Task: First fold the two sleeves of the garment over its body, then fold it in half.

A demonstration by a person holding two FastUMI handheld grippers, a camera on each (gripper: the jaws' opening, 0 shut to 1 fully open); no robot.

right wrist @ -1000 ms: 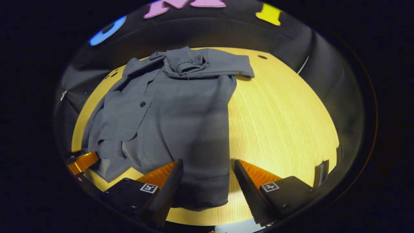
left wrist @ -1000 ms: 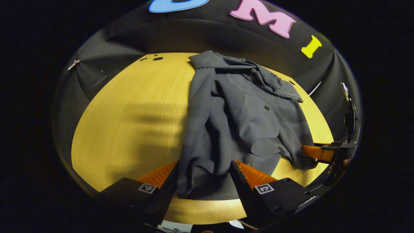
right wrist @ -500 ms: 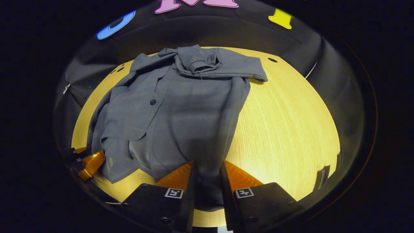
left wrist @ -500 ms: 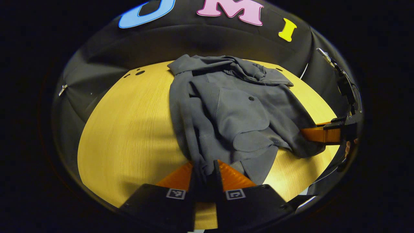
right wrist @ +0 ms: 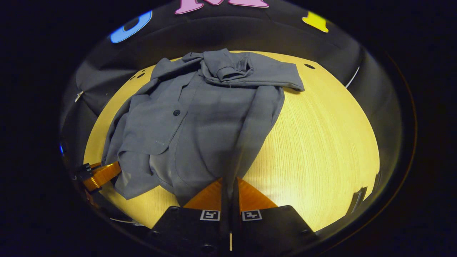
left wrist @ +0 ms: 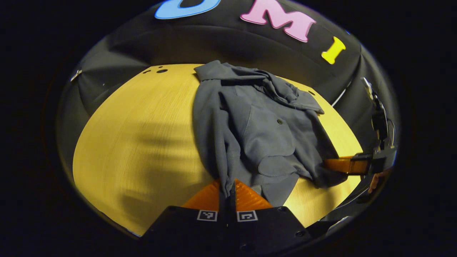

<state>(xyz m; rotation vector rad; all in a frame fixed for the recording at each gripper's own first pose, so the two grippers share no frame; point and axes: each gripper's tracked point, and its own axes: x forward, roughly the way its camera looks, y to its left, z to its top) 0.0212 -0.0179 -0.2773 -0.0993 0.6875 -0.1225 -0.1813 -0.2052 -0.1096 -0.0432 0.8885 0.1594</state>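
Observation:
A grey buttoned garment (left wrist: 260, 128) (right wrist: 203, 121) lies on a round yellow wooden table (left wrist: 142, 142) (right wrist: 314, 142), its sleeves bunched over the collar end at the far side. My left gripper (left wrist: 227, 189) is shut on the near hem at the garment's left corner, cloth pinched between both fingers. My right gripper (right wrist: 229, 184) is shut on the hem at the right corner. Each gripper also shows at the edge of the other's view: the right one (left wrist: 342, 165) at the right of the left gripper view, the left one (right wrist: 101, 175) at the left of the right gripper view.
The table's near edge runs just below both grippers. Small holes (left wrist: 161, 70) (right wrist: 309, 66) mark the tabletop near its far rim. Bare wood lies left of the garment in the left gripper view and right of it in the right gripper view. A hand (left wrist: 375, 180) holds the right gripper.
Both grippers went from open around the hem to shut on it. The near hem is drawn into narrow pinched folds at each gripper.

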